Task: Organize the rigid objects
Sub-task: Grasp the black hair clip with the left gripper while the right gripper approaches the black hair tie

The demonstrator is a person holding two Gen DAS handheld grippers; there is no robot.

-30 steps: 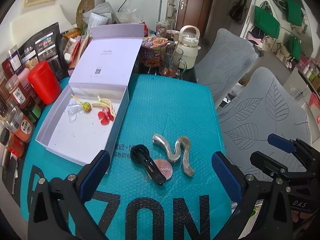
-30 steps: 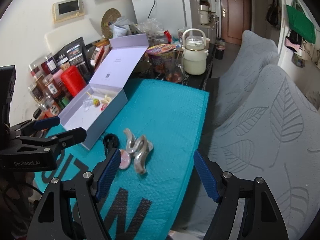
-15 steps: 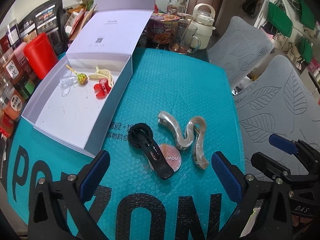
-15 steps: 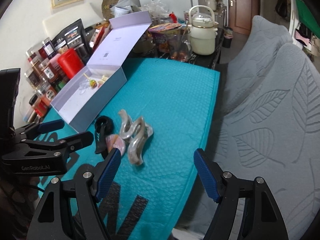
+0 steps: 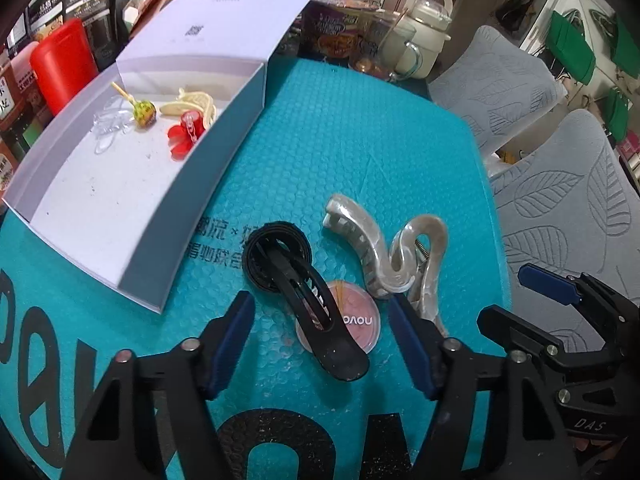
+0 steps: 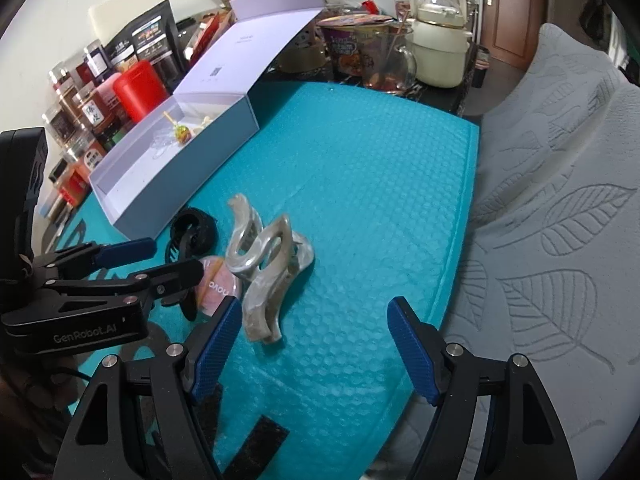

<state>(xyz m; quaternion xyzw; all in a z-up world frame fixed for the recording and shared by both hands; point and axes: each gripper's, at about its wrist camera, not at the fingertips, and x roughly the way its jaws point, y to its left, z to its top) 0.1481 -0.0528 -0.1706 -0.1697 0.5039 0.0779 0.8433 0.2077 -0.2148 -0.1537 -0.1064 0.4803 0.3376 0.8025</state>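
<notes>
Teal bubble-wrap mailer (image 5: pixel 360 128) covering the table, carrying everything in play. Nearest, hovering low: left gripper (image 5: pixel 320 320), jaws spread wide, grasping nothing, framing the glossy black plastic hair clip (image 5: pixel 308 300) lying partly across the round pink compact (image 5: pixel 348 320) lettered "novo". Beside it, seen in its own camera, right gripper (image 6: pixel 316 340), likewise released and empty, its left blue pad just beside the end of the pearly grey S-curved claw clip (image 6: pixel 264 268).

Judging the step: approaching for a pick, nothing lifted yet. Likely target for the left tool, the black clip, since already sitting between the pads; for the right, the pearly clip. Next move probably calling for dropping lower, squaring the pads across the black clip's narrow body, closing without also pinching the compact beneath, then carrying to the box. Sloping, slick plastic possibly skidding under the pads.

Counting, near to far:
- on the mailer: one black clip, one pink compact, one pearly claw clip — three pieces waiting;
- farther, touching the mailer's left part, one open pale lilac cardboard box (image 5: pixel 132 248), lid standing back;
- inside it: one lollipop (image 5: pixel 144 112), one red clip (image 5: pixel 186 136), one cream clip (image 5: pixel 192 102), some clear bands (image 5: pixel 108 128), number hard to tell.
</notes>
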